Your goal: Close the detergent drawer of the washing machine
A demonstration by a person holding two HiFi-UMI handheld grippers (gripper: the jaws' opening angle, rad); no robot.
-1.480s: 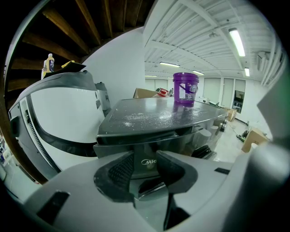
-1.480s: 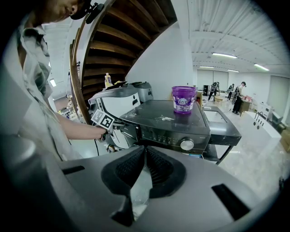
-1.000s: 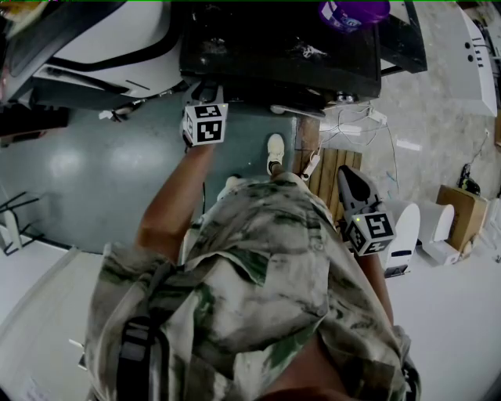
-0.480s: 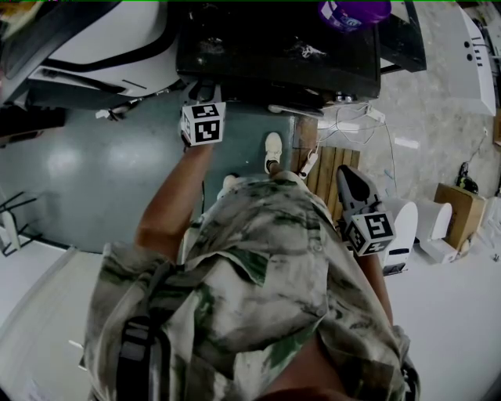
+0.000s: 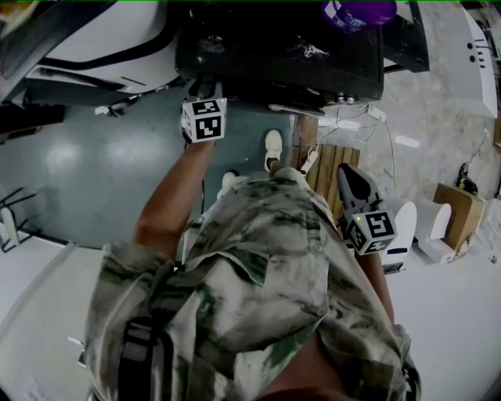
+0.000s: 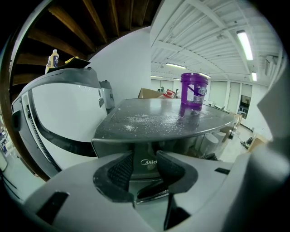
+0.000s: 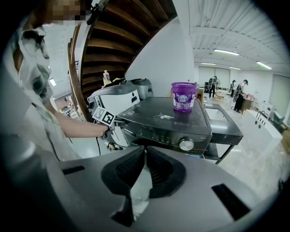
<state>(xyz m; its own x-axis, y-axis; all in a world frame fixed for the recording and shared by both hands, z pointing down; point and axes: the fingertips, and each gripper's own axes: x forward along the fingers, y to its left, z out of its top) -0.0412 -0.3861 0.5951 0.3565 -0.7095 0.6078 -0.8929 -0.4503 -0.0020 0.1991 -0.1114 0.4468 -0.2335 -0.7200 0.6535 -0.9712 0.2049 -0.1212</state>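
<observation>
The dark washing machine (image 5: 282, 55) stands ahead of me with a purple tub (image 5: 356, 12) on its lid. My left gripper (image 5: 205, 90) reaches to the top left corner of the machine's front. In the left gripper view the jaws (image 6: 145, 167) stand open a little, right up against the drawer front (image 6: 147, 161) with its logo showing between the fingers; nothing is gripped. The right gripper view shows the left gripper (image 7: 115, 121) at that same corner of the machine (image 7: 167, 122). My right gripper (image 5: 344, 171) hangs at my right side, shut (image 7: 145, 152) and away from the machine.
A white appliance (image 5: 102, 39) stands just left of the washing machine. A wooden pallet (image 5: 333, 176) and cables (image 5: 368, 125) lie on the floor at the right, with a cardboard box (image 5: 462, 207) beyond. A metal stand (image 7: 226, 127) adjoins the machine's right side.
My left gripper has edged slightly toward the machine's front. The right gripper has stayed at my side.
</observation>
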